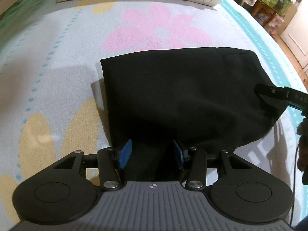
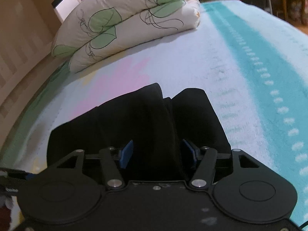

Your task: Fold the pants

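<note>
The black pants (image 1: pixel 182 96) lie folded into a thick rectangle on the bed. My left gripper (image 1: pixel 152 152) is at the pants' near edge, its blue pads (image 1: pixel 126 153) spread wide with black cloth lying between them. My right gripper (image 2: pixel 156 154) is at the pants' right end, pads (image 2: pixel 127 154) also spread, with a raised fold of the pants (image 2: pixel 150 119) between them. The right gripper's fingers also show in the left wrist view (image 1: pixel 273 94), at the pants' right edge.
The bed has a pale blue blanket (image 1: pixel 57 77) with pink and yellow flowers and a teal stripe (image 2: pixel 259 48). A folded white duvet with green leaves (image 2: pixel 125 23) lies at the head. A wooden bed frame (image 2: pixel 19 57) is at left, furniture (image 1: pixel 273 2) beyond the bed's right side.
</note>
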Motion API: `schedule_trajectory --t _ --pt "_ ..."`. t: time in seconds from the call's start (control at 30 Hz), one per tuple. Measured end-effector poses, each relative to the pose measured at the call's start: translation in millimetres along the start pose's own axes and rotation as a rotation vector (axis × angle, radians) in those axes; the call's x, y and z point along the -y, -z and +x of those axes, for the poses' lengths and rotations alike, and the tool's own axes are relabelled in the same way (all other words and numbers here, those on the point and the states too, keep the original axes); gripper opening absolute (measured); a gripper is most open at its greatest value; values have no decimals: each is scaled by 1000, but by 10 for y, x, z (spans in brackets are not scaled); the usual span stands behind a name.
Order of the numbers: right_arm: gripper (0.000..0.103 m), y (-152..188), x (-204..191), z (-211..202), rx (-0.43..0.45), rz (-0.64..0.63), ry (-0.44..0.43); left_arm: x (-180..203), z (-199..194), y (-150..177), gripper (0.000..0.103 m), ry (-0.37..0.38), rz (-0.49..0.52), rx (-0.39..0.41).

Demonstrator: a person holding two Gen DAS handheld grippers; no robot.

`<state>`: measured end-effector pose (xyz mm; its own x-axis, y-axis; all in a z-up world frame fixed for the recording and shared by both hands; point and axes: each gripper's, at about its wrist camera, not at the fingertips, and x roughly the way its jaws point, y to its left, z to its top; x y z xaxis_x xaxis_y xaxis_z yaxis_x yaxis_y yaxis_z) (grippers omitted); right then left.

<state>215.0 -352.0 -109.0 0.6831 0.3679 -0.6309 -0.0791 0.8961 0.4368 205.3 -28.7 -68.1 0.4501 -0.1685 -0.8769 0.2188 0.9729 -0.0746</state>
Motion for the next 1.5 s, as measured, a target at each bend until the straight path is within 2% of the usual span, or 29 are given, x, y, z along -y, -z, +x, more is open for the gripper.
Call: schedule_trajectory --t 0.07,0.13,0.17,0.2,0.27,0.3,0.43,0.57,0.67,0.83,0.97,1.03,1.13,1.17,1.23,1.3,1.33,1.4,1.5 --pt "61 17 43 -6 12 33 -17 -12 -13 40 44 -5 1 5" --pt "53 32 29 -11 21 16 -9 -9 -16 55 45 -11 6 12" --pt "32 39 7 -14 25 -6 3 -14 -15 60 45 -13 5 16" --pt "18 42 -4 -35 33 -21 3 -25 -11 57 45 -15 3 18" --pt "9 30 -1 -118 82 -3 -44 -23 -42 55 45 -20 -6 23" --pt "8 22 -19 -185 120 1 -73 -23 -77 56 44 -21 -16 37" --pt "8 21 -279 -424 251 -93 -74 -77 -289 26 45 -18 -62 135" --pt "7 32 -438 -578 342 -173 -9 -157 -451 11 45 -20 -103 211" --pt "7 -2 -368 -555 321 -178 63 -122 -428 44 45 -18 -90 200" --pt "8 26 -198 -273 203 -200 239 95 -228 116 47 -3 1 125" --pt "10 71 -143 -192 155 -199 285 269 -37 256 47 -75 124 56" --pt "11 98 -157 -203 151 -210 298 282 -59 275 47 -84 131 60" --pt "18 64 -162 -184 146 -207 310 177 -160 230 46 -55 55 74" --pt "25 48 -156 -191 152 -197 316 148 -209 202 46 -50 36 96" --pt "27 30 -194 -273 199 -187 336 113 -337 120 46 -62 10 161" --pt "27 35 -304 -366 280 -236 376 66 -433 4 47 -60 -12 213" --pt "27 30 -358 -401 310 -263 374 38 -439 -66 47 -53 -24 218" --pt "28 35 -429 -436 338 -289 301 -4 -385 -190 47 -44 -45 211" --pt "28 76 -540 -344 295 -339 231 -8 -203 -338 47 -36 -52 188"
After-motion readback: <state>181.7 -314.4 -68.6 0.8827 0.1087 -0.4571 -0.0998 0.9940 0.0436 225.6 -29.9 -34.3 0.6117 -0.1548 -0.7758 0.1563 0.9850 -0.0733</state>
